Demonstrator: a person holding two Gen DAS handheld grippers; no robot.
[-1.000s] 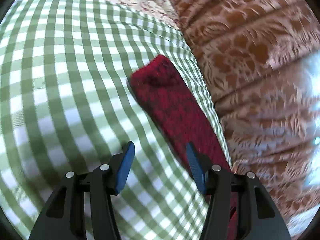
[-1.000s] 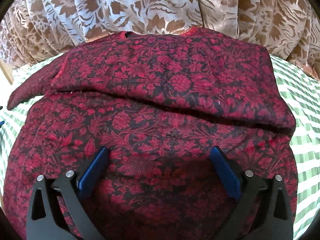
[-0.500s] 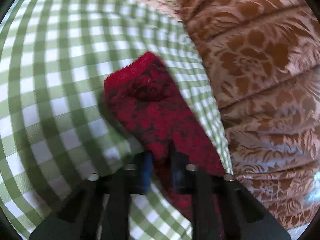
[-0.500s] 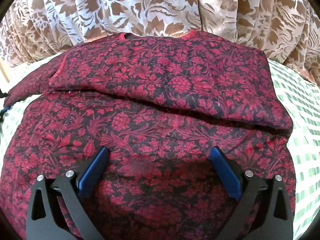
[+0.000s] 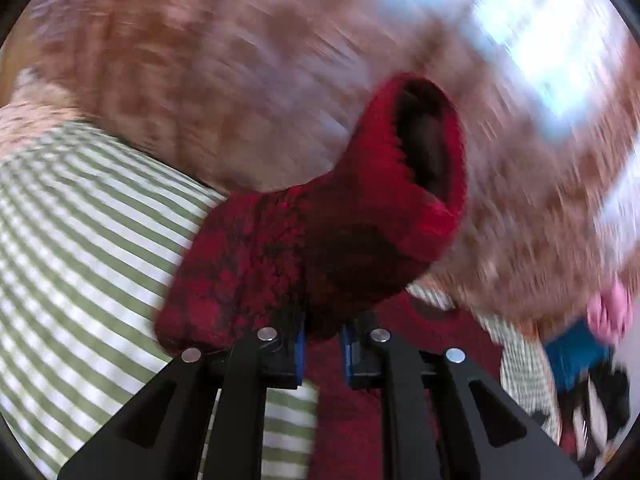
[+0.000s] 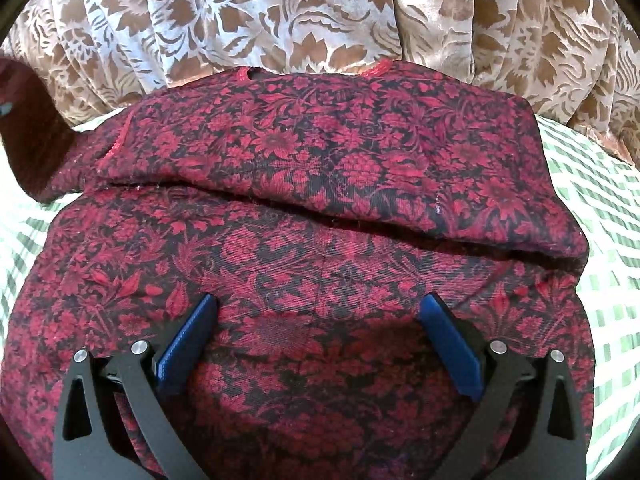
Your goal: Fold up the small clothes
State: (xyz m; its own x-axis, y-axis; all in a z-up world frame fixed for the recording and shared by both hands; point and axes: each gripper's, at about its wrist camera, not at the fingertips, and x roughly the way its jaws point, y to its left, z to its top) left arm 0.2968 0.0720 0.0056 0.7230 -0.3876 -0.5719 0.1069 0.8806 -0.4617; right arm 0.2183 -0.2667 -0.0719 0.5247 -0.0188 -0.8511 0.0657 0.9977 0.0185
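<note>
We see left gripper [image 5: 322, 350] at lower centre, jaws clamped on red-and-black floral sleeve [image 5: 320, 236], lifted above green-and-white checked cloth [image 5: 80, 240]; cuff gapes at upper right, view blurred. Right gripper [image 6: 318, 332] angled down, blue pads [image 6: 188, 340] spread wide, pressing on dark red floral knit garment [image 6: 320, 168] filling mid-frame. Brown-and-white leaf-patterned curtain [image 6: 300, 16] across top.
</note>
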